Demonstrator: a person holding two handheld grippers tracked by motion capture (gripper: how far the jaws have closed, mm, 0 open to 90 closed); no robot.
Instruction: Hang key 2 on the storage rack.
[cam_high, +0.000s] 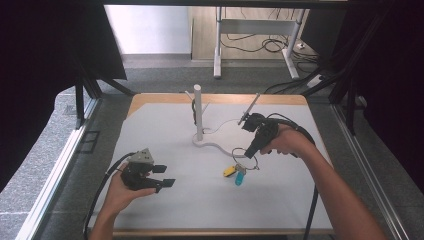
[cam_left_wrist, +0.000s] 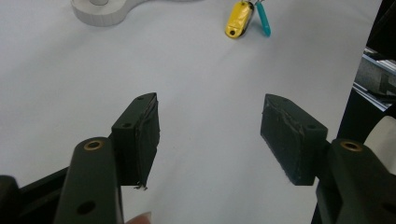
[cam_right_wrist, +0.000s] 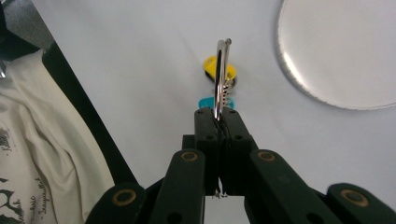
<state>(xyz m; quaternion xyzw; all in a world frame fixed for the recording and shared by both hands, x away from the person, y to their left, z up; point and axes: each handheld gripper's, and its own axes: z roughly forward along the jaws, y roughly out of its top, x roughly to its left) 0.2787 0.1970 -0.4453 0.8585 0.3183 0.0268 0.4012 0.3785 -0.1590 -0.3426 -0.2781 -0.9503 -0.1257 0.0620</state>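
Now right gripper (cam_right_wrist: 219, 122) clamps key ring (cam_right_wrist: 221, 70) | left gripper (cam_left_wrist: 212, 135) agape | teal tag (cam_right_wrist: 205, 102) half-hidden

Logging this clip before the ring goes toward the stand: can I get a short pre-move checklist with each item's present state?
1. Right gripper shut on the key ring: ok, the jaws pinch the ring's edge.
2. Yellow tag and blue tag hang from the ring: ok in the high view; whether they have left the table, cannot tell.
3. Stand upright with a free post: ok.
4. Path between ring and post: ok, nothing lies between them.
5. Left gripper out of the way: ok, open and empty at the table's near left.
6. Ring turned to slip over the post: cannot tell.
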